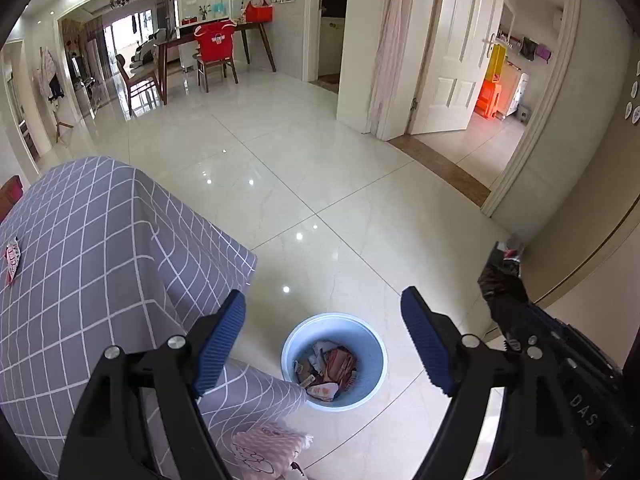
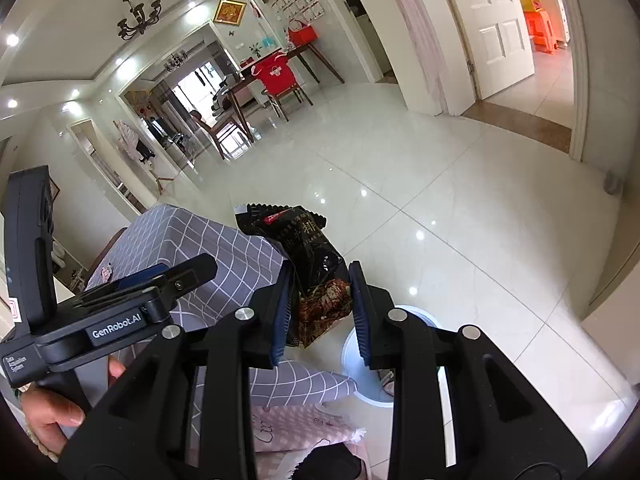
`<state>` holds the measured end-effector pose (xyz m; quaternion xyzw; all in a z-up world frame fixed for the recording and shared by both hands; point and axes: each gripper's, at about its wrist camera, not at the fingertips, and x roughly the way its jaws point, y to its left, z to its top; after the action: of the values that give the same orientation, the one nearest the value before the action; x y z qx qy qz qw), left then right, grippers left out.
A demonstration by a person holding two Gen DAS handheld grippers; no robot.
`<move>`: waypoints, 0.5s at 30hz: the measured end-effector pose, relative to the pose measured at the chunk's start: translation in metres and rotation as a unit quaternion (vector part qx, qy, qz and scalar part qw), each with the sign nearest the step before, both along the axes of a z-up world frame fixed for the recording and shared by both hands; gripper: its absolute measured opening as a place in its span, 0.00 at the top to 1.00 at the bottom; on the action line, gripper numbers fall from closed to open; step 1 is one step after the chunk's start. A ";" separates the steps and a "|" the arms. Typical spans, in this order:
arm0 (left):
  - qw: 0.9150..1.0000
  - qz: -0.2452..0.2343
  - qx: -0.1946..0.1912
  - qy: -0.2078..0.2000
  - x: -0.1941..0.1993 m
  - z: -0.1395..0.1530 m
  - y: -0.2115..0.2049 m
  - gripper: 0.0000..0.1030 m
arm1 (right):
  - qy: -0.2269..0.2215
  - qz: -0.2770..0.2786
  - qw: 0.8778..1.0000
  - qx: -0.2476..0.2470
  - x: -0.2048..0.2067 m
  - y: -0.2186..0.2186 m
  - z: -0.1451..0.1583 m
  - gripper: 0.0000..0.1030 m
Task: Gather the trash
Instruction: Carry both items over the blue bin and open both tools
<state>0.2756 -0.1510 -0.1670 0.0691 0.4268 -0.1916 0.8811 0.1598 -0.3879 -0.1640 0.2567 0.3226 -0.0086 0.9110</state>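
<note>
Nearby, table [image 1: 100, 240] flanks bin [image 1: 370, 384] (half-full).

The left gripper [image 1: 323, 340] points forward and downward with its blue-padded fingers [image 1: 221, 338] spread wide and nothing between them; the right gripper [image 2: 320, 308] sits just to its right, its black body showing at the edge of the left view; its fingers [image 2: 362, 312] stand close together, clamped on a dark wrapper [image 2: 308, 256]; a bare hand [image 2: 52, 412] grips the left gripper's handle from below.
</note>
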 end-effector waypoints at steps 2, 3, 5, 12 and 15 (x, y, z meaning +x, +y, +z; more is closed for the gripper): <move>1.000 -0.001 0.003 -0.001 0.001 -0.001 -0.006 0.24 | 0.002 0.002 1.000 0.001 0.002 0.001 -0.001 0.73; 1.000 -0.001 0.006 -0.003 0.000 -0.001 -0.006 0.24 | 0.002 0.003 1.000 0.001 0.002 0.002 -0.001 0.73; 1.000 -0.001 0.007 -0.003 0.001 -0.001 -0.008 0.24 | 0.002 0.004 1.000 0.000 0.003 0.004 -0.002 0.73; 1.000 0.000 0.007 -0.006 0.000 0.002 -0.004 0.24 | 0.002 0.007 1.000 0.002 0.008 0.006 -0.002 0.73; 1.000 0.002 0.007 -0.011 -0.001 0.005 0.000 0.23 | -0.002 0.009 1.000 0.001 0.012 0.008 -0.001 0.69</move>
<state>0.2750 -0.1512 -0.1617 0.0766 0.4191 -0.1855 0.8855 0.1714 -0.3796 -0.1649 0.2550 0.3234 0.0008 0.9112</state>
